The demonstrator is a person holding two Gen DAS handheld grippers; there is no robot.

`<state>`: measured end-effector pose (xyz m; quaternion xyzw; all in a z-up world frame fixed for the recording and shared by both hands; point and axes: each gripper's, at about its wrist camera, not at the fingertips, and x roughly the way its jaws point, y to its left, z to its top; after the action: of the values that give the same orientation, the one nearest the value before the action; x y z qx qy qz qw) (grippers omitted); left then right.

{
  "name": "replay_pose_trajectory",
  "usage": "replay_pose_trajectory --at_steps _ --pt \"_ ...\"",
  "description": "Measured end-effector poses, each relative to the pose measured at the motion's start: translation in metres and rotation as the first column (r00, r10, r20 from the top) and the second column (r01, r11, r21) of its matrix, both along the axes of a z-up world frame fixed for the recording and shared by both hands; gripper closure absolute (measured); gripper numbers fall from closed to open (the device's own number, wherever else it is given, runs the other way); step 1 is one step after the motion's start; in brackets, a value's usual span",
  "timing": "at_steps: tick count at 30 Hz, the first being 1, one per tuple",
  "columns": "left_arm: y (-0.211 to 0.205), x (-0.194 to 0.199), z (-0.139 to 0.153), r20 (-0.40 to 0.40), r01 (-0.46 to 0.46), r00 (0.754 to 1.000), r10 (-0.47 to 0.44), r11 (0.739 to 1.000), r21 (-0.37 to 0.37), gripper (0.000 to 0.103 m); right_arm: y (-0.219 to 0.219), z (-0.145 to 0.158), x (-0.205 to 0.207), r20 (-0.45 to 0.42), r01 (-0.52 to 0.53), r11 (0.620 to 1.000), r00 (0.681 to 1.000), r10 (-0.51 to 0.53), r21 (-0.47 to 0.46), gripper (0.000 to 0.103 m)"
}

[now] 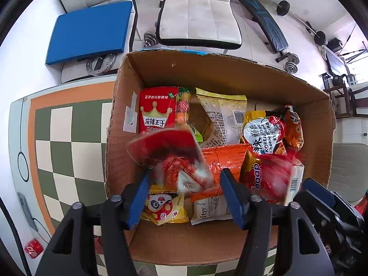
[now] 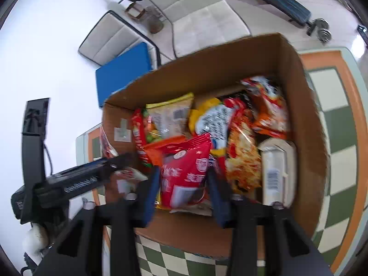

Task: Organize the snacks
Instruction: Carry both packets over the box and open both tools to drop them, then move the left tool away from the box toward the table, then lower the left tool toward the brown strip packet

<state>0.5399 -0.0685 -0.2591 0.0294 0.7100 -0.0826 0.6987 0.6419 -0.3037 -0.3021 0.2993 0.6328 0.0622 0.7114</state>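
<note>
A cardboard box (image 1: 230, 73) on the checkered table holds several snack packets. My left gripper (image 1: 184, 184) is open over the box's near left side; a blurred red packet (image 1: 170, 158) hangs loose between its blue fingers (image 1: 138, 197). A red crown-printed packet (image 1: 156, 112) leans at the box's left wall. My right gripper (image 2: 184, 181) is open above the same box (image 2: 306, 138), with a red packet (image 2: 186, 172) between its fingers, not clamped. The left gripper's body shows in the right wrist view (image 2: 76, 181).
The checkered mat (image 1: 62, 138) lies left of the box, with a red can (image 1: 34, 248) near the front edge. White chairs (image 1: 200, 16), one with a blue cushion (image 1: 89, 32), stand behind. A weight bench (image 1: 264, 18) and dumbbells stand at the back right.
</note>
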Motion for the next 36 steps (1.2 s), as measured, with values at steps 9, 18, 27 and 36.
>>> replay_pose_trajectory --at_steps 9,18,27,36 --pt "0.001 -0.005 0.017 0.04 0.003 0.999 -0.003 1.0 -0.018 0.013 0.0 -0.004 -0.005 -0.046 -0.005 0.997 0.999 0.001 -0.08 0.017" --pt "0.006 -0.031 0.046 0.133 0.02 0.991 -0.019 1.0 -0.006 0.013 0.0 0.016 -0.02 -0.028 -0.021 0.979 0.999 0.016 -0.202 0.012" --pt "0.067 -0.094 0.074 0.277 -0.134 0.955 0.108 0.988 0.077 0.013 0.02 0.032 -0.049 -0.021 -0.047 0.951 0.999 0.043 -0.307 0.011" --pt "0.166 -0.15 -0.002 0.106 -0.303 0.951 0.29 0.942 0.144 0.013 0.062 0.008 -0.076 -0.07 -0.074 0.959 0.996 0.057 -0.275 0.011"
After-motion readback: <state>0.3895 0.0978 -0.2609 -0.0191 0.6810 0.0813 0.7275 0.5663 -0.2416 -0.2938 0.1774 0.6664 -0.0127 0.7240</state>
